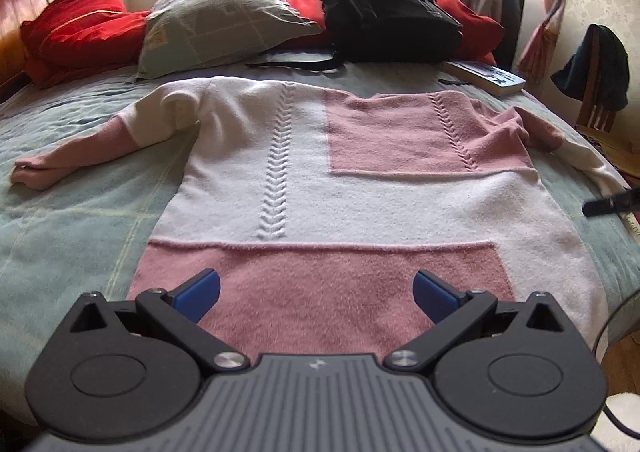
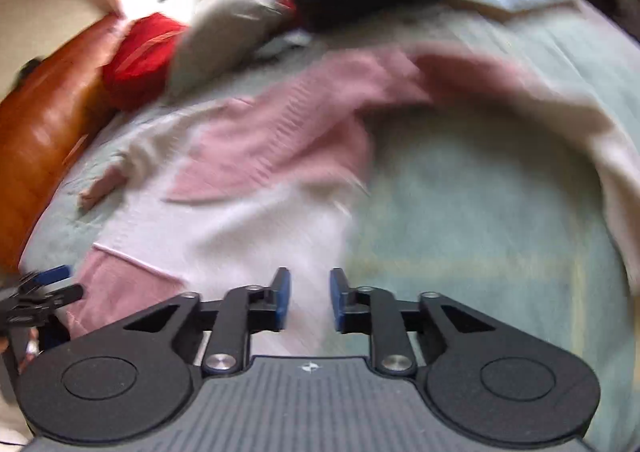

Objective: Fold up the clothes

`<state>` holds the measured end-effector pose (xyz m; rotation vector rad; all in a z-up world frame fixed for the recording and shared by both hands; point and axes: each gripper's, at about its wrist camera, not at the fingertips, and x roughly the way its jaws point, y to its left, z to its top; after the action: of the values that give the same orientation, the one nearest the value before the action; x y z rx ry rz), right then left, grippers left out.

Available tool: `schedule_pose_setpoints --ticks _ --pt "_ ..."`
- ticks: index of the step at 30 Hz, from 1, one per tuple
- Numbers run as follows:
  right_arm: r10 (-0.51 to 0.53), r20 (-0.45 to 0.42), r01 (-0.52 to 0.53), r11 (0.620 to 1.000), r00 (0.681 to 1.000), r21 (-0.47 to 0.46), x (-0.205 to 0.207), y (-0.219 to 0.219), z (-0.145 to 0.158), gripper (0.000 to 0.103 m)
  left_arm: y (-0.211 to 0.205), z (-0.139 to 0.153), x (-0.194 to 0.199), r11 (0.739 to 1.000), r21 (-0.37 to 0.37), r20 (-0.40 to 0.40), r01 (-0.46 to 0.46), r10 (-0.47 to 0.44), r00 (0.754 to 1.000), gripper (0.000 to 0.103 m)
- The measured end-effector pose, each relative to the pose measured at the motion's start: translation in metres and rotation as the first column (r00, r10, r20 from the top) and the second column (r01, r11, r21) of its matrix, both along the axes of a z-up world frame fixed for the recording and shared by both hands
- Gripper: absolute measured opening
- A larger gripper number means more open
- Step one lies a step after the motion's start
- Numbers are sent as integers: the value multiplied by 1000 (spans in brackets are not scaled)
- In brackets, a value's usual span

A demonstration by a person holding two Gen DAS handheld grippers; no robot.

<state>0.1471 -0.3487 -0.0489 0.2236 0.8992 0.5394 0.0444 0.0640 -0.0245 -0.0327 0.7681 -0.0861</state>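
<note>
A pink and white knitted sweater (image 1: 304, 172) lies flat on the bed with both sleeves spread out. My left gripper (image 1: 316, 284) hovers open and wide above its pink hem, with nothing between the pads. In the blurred right wrist view the sweater (image 2: 256, 156) fills the left and middle, and its right sleeve (image 2: 600, 140) arcs away to the right. My right gripper (image 2: 310, 292) sits over the sweater's white right edge. Its pads stand close together with a narrow gap, and no cloth is caught in it. One of its fingers (image 1: 608, 204) shows at the right edge of the left wrist view.
The bed has a pale green cover (image 1: 72, 220). At its head lie a black backpack (image 1: 388, 8), a grey pillow (image 1: 224, 24), red cushions (image 1: 80, 28) and a book (image 1: 484, 77). A chair draped with dark clothing (image 1: 596, 68) stands at the right. The wooden headboard (image 2: 40, 140) lies left.
</note>
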Motion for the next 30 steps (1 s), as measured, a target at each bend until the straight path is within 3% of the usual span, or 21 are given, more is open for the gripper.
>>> schedule_pose_setpoints --ticks 1,3,7,11,14,17,18,19,23,25,30 --pt "28 40 -27 1000 999 -14 5 11 9 44 0 -1 8 1000 1 -4 6 -6 1000 102" --pt "98 103 -88 991 990 -96 18 47 16 55 0 -3 27 1000 16 -19 11 -10 1000 102" --pt "241 162 -190 942 957 -277 34 119 1 56 -8 -12 55 994 93 -33 59 -56 998 102" --pt "283 166 -211 911 945 -354 40 149 -21 64 -9 -23 67 989 110 -42 98 -94 995 102" --pt "276 167 -205 915 946 -348 33 140 -29 74 -7 -37 66 987 131 -94 98 -86 992 102" --pt "264 154 -199 918 952 -343 22 123 -32 84 6 -44 44 995 67 -102 73 -66 993 102" --pt "260 147 -197 919 954 -342 17 116 -33 95 11 -45 35 997 45 -102 69 -65 993 102" --pt "250 132 -192 919 959 -345 14 110 -34 99 15 -45 26 998 23 -102 66 -63 993 102" --pt "245 106 -192 911 964 -364 10 99 -27 100 16 -34 13 994 49 -159 102 -93 983 102" --pt "221 155 -157 925 963 -345 21 101 -10 100 17 -25 19 993 48 -182 110 -100 978 102" --pt "207 228 -147 956 951 -253 73 130 24 103 19 8 63 995 32 -99 94 -90 991 102"
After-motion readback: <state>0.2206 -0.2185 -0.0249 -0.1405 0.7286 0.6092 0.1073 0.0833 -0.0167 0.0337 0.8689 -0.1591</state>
